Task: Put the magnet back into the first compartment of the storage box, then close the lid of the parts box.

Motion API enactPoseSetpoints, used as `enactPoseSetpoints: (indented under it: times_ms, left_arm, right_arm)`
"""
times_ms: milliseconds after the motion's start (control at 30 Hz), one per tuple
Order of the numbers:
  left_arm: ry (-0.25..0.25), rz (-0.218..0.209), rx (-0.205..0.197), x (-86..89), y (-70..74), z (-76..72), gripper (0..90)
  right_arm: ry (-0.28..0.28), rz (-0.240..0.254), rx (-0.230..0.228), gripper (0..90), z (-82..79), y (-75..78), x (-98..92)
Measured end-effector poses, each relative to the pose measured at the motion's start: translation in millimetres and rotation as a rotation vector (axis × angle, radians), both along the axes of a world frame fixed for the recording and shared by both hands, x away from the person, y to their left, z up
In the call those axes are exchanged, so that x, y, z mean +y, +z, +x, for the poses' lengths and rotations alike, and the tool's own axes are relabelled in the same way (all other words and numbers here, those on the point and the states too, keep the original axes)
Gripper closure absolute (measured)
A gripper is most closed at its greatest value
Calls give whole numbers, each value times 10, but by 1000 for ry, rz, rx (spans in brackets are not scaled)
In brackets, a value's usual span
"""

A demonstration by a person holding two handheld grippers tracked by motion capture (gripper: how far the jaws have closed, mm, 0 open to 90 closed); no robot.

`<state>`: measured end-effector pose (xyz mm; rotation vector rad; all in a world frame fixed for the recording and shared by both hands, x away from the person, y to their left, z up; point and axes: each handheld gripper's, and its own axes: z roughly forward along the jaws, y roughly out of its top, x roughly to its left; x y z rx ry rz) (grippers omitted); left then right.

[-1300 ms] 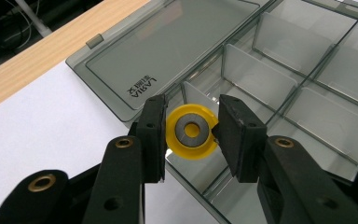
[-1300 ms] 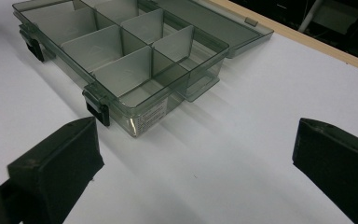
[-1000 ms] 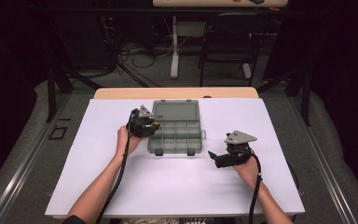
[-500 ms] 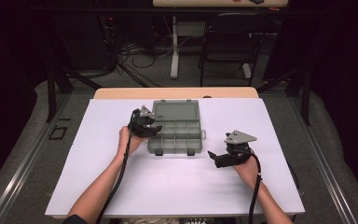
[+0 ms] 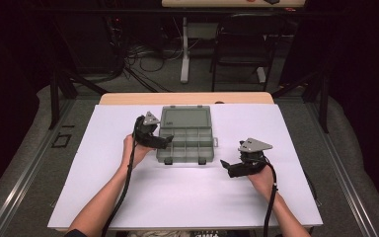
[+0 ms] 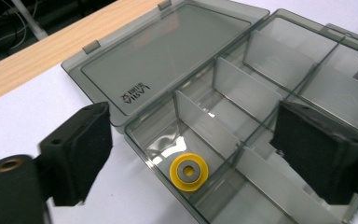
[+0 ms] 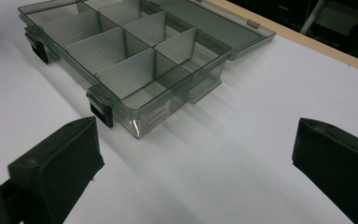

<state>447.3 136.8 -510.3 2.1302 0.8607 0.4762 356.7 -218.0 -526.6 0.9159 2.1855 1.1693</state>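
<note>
On the white table, the left gripper hangs over the open box, jaws just opened apart above a yellow washer in a corner compartment. Right gripper rests well apart, jaws wide, empty. A chair stands behind.

1. On the open lid of the organiser box, you'll see a small embossed brand mark near its 7 o'clock corner, upside down and too small to read.
2. On the box's end wall there is a white label; its print is illegible.
</note>
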Motion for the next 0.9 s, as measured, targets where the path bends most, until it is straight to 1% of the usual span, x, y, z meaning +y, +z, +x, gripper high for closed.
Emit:
enactPoseSetpoints:
  times_ms: [367, 433, 467, 500, 633, 700, 733, 767, 800, 900]
  left_arm:
    - [-7, 27, -1, -70, 8, -60, 6]
    - [-8, 24, -6, -85, 3, -68, 3]
    - [-19, 34, -4, -91, 2, -68, 3]
    - [-21, 33, -3, -98, -1, -68, 3]
    - [-32, 42, 13, -130, -38, -62, 3]
    - [-30, 42, 15, -135, -46, -61, 3]
    - [-30, 48, 16, -139, -48, -57, 3]
    - [-27, 45, 13, -144, -57, -53, 2]
    - [-28, 40, 15, -145, -63, -47, 2]
    - [-28, 45, 24, -165, -89, -28, 2]
  right_arm:
    - [5, 1, 10, 2, 7, -10, 6]
    - [9, -4, 14, 2, 9, -20, 14]
    - [12, -8, 15, 3, 6, -26, 25]
    - [12, -8, 15, 3, 6, -26, 25]
    - [17, -11, 14, 3, 6, -19, 36]
    - [18, -12, 11, 3, 13, -19, 33]
    - [16, -8, 12, 3, 16, -19, 33]
    - [16, -7, 12, 3, 18, -18, 33]
    - [16, -8, 13, 3, 19, -19, 35]
    - [20, -9, 17, 4, 24, -25, 34]
